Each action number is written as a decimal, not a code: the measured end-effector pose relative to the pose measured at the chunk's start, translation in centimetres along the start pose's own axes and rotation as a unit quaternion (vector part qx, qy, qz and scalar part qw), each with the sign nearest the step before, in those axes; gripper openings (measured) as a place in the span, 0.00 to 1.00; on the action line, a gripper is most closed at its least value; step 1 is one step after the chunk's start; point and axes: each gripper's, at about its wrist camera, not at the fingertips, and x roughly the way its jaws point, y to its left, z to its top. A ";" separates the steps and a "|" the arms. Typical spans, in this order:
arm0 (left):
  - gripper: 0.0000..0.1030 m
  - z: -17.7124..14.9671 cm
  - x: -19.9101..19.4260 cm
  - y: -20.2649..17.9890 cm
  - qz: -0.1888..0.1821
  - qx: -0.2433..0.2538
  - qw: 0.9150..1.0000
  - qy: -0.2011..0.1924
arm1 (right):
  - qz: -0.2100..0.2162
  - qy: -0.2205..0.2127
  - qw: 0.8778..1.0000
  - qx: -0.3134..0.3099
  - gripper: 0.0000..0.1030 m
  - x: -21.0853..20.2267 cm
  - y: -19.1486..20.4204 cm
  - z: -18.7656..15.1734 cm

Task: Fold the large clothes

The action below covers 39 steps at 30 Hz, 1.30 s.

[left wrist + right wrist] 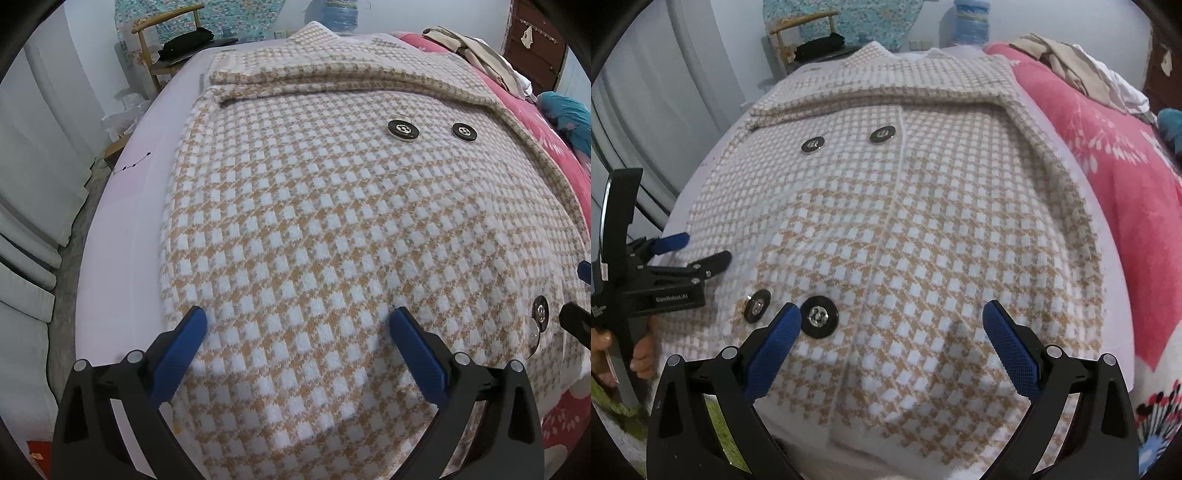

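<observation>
A tan-and-white houndstooth coat (332, 206) (923, 206) lies flat on the bed, front up, with black buttons (403, 130) (819, 316) and a sleeve folded across its far part. My left gripper (298, 325) hovers open over the coat's near left part, nothing between its blue fingers. In the right wrist view the left gripper (701, 247) shows at the left edge, held by a hand (642, 360). My right gripper (892, 319) is open above the coat's near hem, its left finger (775, 347) beside a button. The right gripper's tip (576, 317) peeks in at the left view's right edge.
The coat rests on a pale lilac sheet (125, 236). A pink floral blanket (1115, 177) covers the bed's right side, with beige clothes (1078, 70) piled at the far right. A wooden chair (162, 48) with dark items stands beyond the bed. White panels (33, 206) line the left.
</observation>
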 end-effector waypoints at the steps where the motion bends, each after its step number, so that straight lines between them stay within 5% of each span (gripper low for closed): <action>1: 0.95 0.0 0.0 0.0 0.000 0.001 1.000 0.000 | -0.002 0.001 1.000 -0.003 0.92 -0.1 0.0 -0.1; 14: 0.95 -0.1 0.0 0.0 0.000 0.002 1.000 0.002 | -0.032 0.038 0.999 -0.012 0.92 1.1 -0.1 -2.0; 39: 0.95 -1.7 -0.3 -0.3 0.001 0.015 1.000 -0.021 | -0.024 0.038 0.999 -0.007 0.92 1.8 -0.6 -1.7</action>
